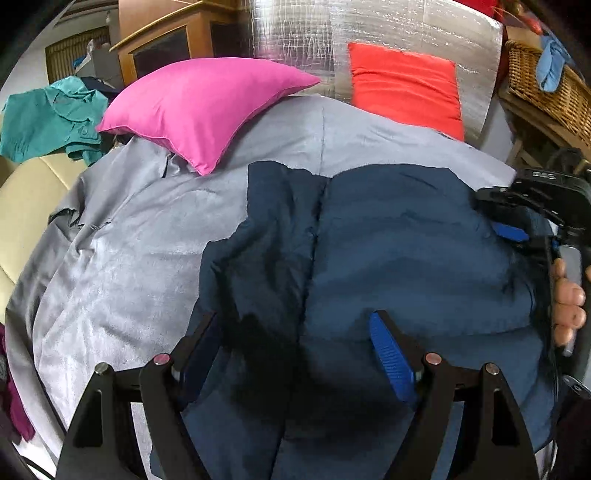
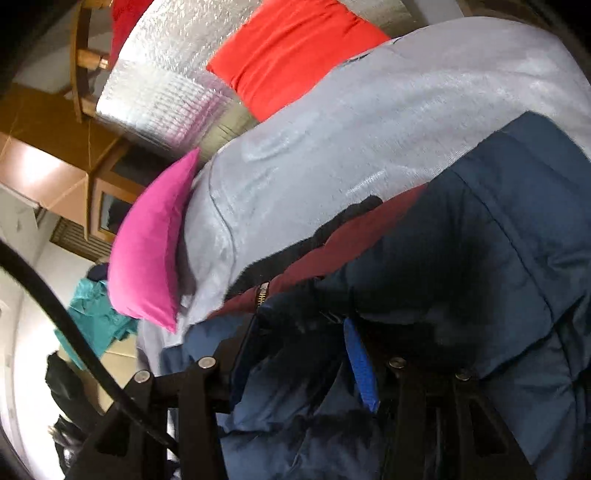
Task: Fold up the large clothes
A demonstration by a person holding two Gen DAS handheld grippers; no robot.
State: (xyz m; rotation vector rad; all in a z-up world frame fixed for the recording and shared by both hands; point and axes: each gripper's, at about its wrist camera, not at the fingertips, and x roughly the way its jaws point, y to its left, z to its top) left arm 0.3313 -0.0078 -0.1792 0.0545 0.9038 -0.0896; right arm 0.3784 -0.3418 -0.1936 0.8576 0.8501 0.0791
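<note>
A large navy padded jacket point(image 1: 388, 240) lies on a grey bedspread point(image 1: 129, 240). My left gripper point(image 1: 295, 332) hovers just over its near part with jaws wide apart and nothing between them. My right gripper point(image 1: 513, 225) shows at the jacket's right edge in the left wrist view, held by a hand. In the right wrist view the right gripper point(image 2: 299, 343) has navy jacket point(image 2: 498, 240) fabric bunched between its blue pads point(image 2: 360, 369). A maroon lining point(image 2: 351, 243) with a zipper point(image 2: 263, 291) shows beside a black trim.
A pink pillow point(image 1: 199, 107) and a red pillow point(image 1: 406, 83) lie at the head of the bed against a silver foil panel point(image 1: 295, 26). A teal garment point(image 1: 48, 118) lies far left. A wicker basket point(image 1: 546, 85) stands at right. A wooden cabinet point(image 1: 166, 40) stands behind.
</note>
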